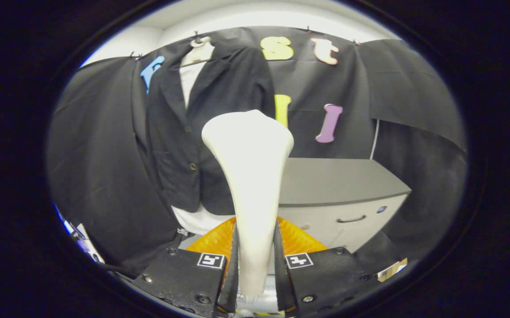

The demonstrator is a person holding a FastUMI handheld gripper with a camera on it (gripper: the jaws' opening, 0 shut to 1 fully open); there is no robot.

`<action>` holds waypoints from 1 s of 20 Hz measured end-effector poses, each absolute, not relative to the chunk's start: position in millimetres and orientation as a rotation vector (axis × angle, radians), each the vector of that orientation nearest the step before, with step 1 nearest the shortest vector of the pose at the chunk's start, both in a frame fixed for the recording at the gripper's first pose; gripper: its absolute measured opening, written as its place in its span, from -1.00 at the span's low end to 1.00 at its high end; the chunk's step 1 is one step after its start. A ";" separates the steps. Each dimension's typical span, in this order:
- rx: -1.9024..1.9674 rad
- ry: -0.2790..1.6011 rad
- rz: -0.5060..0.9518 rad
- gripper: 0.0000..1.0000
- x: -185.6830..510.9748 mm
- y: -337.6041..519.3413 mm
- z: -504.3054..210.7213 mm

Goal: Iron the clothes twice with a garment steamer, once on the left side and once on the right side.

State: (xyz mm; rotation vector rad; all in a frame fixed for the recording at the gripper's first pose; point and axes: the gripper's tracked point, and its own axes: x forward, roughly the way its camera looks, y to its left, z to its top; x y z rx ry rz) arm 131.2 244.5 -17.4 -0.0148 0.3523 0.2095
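**Steamer clamped, head short of the jacket**

Gripper view:
- Gripper (255, 265) closed narrow on the garment steamer (251, 176); both fingers press the slim handle from either side. Grip sits low on the neck, likely so the wide head stays free to face the cloth.
- Steamer: smooth, glossy, cream plastic. Thin stem flares into a broad rounded head at 12 o'clock from the fingers. Only its back shows; can't tell whether steam is coming out.
- Jacket (202, 132): dark matte woven blazer, lapels open over a white shirt (189, 84), one brass-look button at the front. Hangs from a pale hanger (199, 49) on the booth wall, about 11 o'clock from the steamer head, so both front panels hang flat and reachable. Head overlaps the jacket's right half in the picture; contact can't be judged.
- Grey cabinet (338, 185), flat matte top, drawer with dark curved handle, at 2 o'clock beyond the fingers.
- Orange ribbed thing (299, 240) just behind the fingers, partly hidden, can't identify.

My read: lined up for a pass, neither side visibly done.
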 end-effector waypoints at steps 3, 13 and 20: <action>0.009 0.366 0.173 -0.26 101.1 166.9 -36.7; 0.024 0.413 0.134 -0.26 17.6 -2.3 -118.4; 0.005 0.453 0.138 -0.26 -7.9 -16.0 -167.8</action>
